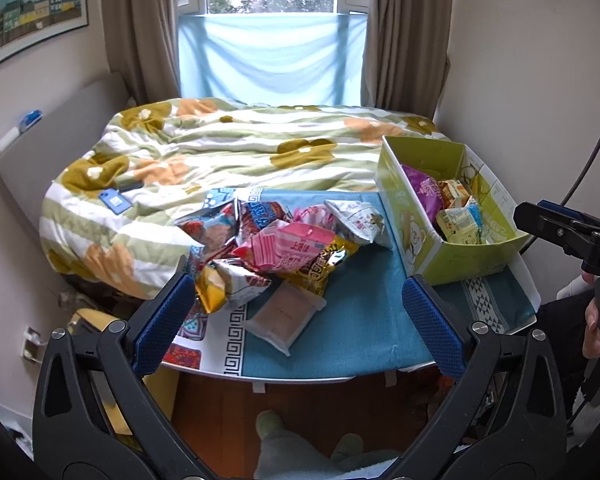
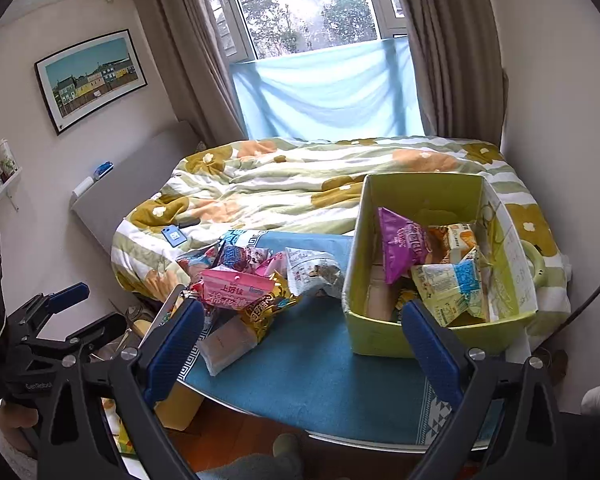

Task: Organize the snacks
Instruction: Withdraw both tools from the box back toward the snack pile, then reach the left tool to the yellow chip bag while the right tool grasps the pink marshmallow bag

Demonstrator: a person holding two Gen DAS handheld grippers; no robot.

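A loose pile of snack bags (image 1: 276,248) lies on the blue-clothed table (image 1: 352,328), topped by a pink bag (image 1: 288,246), with a flat pale packet (image 1: 284,314) at its near edge. To the right stands a green box (image 1: 416,248) holding a purple bag (image 1: 424,190) and yellow packets (image 1: 460,220). My left gripper (image 1: 298,320) hovers open over the table's near edge, empty. My right gripper (image 2: 304,344) is open and empty too, just before the green box (image 2: 380,336) and right of the pile (image 2: 252,292). Each gripper shows at the edge of the other's view.
Behind the table is a bed with a floral duvet (image 1: 228,144); a blue phone (image 1: 116,202) lies on it. A wall runs close along the box's right side. A person's feet (image 1: 268,424) show under the table. A wall shelf (image 2: 0,188) holds small containers.
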